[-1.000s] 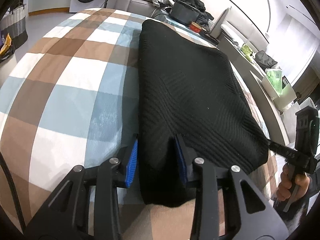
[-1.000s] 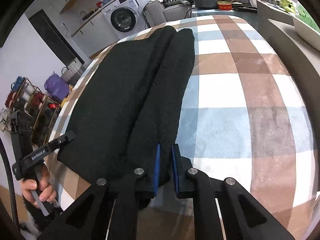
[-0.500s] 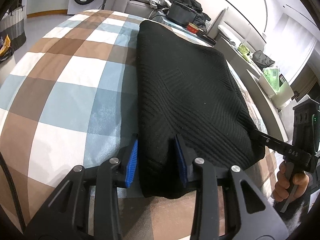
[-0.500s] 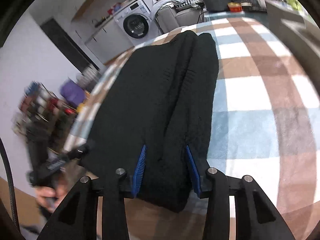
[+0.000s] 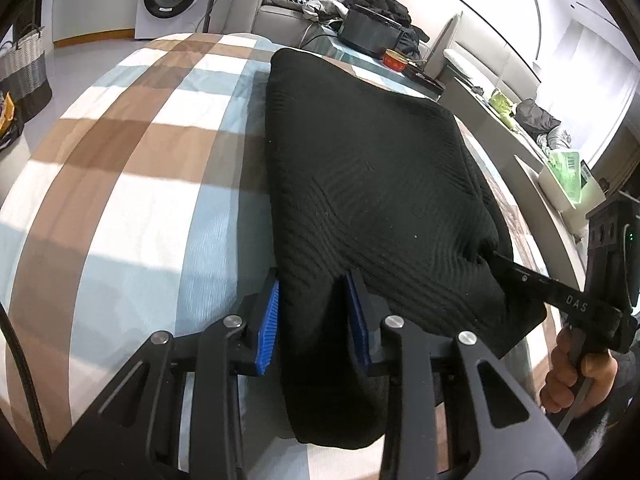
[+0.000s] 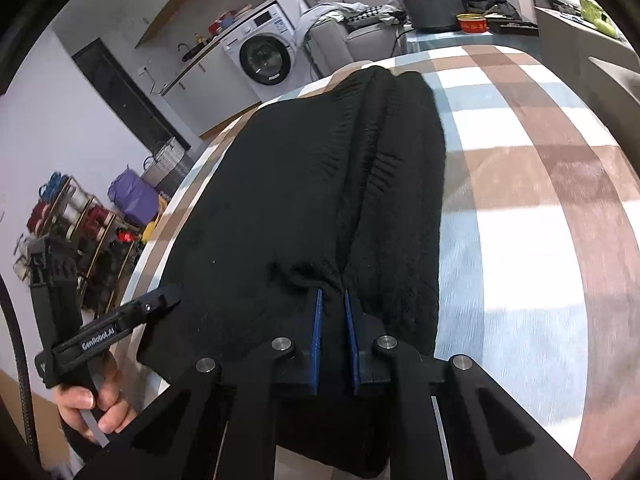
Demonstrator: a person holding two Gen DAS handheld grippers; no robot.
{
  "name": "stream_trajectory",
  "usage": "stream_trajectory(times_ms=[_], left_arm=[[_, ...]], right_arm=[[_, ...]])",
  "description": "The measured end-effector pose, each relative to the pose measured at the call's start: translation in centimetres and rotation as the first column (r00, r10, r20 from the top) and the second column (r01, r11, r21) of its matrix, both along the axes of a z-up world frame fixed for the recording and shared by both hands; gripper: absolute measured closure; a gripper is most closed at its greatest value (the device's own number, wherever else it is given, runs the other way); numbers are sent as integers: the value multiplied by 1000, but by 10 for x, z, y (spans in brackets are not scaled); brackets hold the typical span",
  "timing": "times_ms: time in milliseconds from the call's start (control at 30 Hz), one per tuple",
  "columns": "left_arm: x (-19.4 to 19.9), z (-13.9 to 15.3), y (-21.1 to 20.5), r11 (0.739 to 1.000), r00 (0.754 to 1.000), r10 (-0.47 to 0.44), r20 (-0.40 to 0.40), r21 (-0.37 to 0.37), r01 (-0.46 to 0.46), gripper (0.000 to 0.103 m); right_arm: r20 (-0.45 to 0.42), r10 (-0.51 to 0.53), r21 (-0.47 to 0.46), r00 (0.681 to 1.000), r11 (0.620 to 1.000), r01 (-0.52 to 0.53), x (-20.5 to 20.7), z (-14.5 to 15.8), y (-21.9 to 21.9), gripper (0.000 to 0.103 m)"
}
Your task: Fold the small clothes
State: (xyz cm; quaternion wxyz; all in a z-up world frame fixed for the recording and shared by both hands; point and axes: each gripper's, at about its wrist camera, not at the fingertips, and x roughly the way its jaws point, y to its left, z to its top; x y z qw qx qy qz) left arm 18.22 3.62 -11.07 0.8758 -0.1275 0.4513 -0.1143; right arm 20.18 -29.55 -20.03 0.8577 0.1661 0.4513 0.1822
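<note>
The black knit garment (image 5: 372, 184) lies lengthwise on the checked cloth (image 5: 132, 184), already folded into a long thick panel, its near end hanging over the near edge. The left gripper (image 5: 312, 316) pinches the near left corner between its blue pads. The right gripper (image 6: 332, 328) has just been closing and now has its pads drawn tight on a bunched ridge of knit at the near right.

The chief risk is an uneven hold: the right pads grip only a small pucker, so some of the stacked layers may slip free when the end is lifted, and the fold would sag or skew. Thick knit could also drag along the cloth and undo the long creases.

How many layers each gripper holds cannot be told. The hem below the near edge is hidden behind the gripper frames, and the garment's far end is foreshortened.
</note>
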Motion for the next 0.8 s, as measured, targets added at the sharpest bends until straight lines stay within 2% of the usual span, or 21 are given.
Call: stream_trajectory(times_ms=[133, 167, 200, 233, 267, 300, 333, 400, 433, 467, 633, 800], left_arm=[[-3, 7, -3, 999, 999, 9, 40, 41, -10, 75], [-7, 10, -3, 999, 998, 13, 55, 47, -16, 75], [-11, 12, -2, 998, 997, 21, 71, 58, -25, 74], [-16, 15, -2, 997, 995, 28, 93, 72, -34, 73], [-23, 19, -3, 996, 992, 27, 121, 85, -38, 66], [-29, 23, -3, 994, 989, 29, 143, 96, -43, 50], [-34, 27, -4, 993, 986, 34, 166, 107, -52, 42], [-48, 37, -7, 992, 971, 27, 237, 110, -54, 20], [-54, 41, -8, 992, 965, 19, 261, 113, -50, 13], [-60, 44, -11, 991, 957, 12, 289, 122, -49, 2], [-79, 54, -24, 988, 919, -32, 394, 153, -31, 1], [-83, 49, -26, 990, 909, -24, 416, 135, -36, 1]], right_arm=[[3, 13, -15, 1000, 1000, -13, -5, 8, -3, 85], [18, 16, -33, 1000, 999, -15, -11, 11, -4, 79], [41, 16, -57, 999, 998, -13, -18, 16, -5, 65], [61, 13, -69, 998, 998, -8, -24, 19, -6, 58], [99, 10, -88, 995, 996, -2, -33, 24, -8, 45], [126, 10, -106, 992, 994, 3, -40, 28, -9, 31], [158, 10, -130, 987, 991, 10, -48, 33, -9, 25], [230, 23, -169, 973, 986, 17, -63, 42, -10, 3], [259, 28, -176, 965, 984, 19, -70, 46, -11, 0], [293, 36, -178, 955, 984, 18, -77, 49, -12, 0], [366, 64, -167, 928, 986, -3, -91, 58, -14, 0], [407, 74, -166, 910, 986, -6, -94, 58, -11, 0]])
